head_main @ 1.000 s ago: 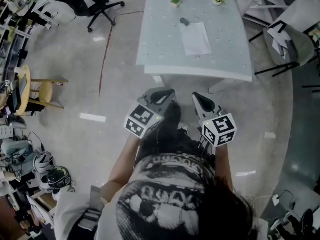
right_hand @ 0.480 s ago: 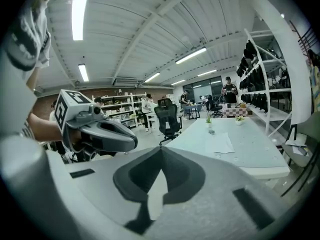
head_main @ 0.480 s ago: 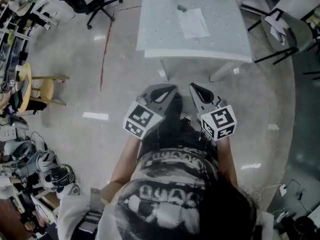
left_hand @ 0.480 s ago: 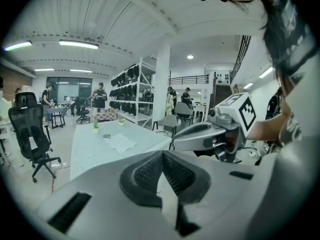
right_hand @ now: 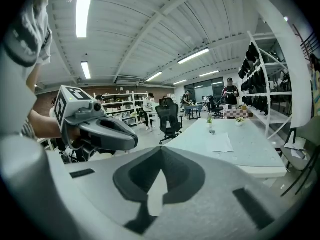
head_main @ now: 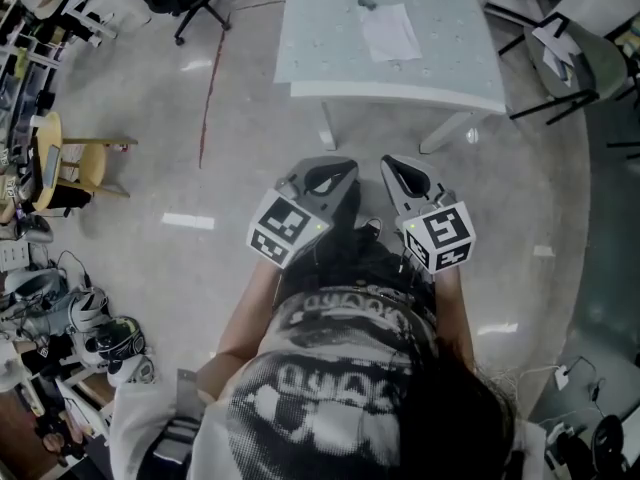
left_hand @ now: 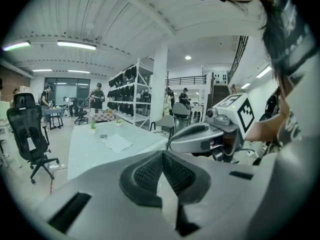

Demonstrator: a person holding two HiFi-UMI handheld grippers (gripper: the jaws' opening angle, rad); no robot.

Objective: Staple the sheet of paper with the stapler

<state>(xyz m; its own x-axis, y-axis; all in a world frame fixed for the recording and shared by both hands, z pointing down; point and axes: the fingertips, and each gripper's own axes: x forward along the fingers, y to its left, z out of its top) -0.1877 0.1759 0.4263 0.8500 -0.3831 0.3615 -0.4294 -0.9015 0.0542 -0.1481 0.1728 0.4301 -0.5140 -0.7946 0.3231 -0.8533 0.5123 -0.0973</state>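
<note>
Head view: one sheet; one stapler; one table.

Stapler too small for detail

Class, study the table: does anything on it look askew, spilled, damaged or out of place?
Nothing stands out. The sheet of paper lies flat on the table, with the stapler near its far corner.
</note>
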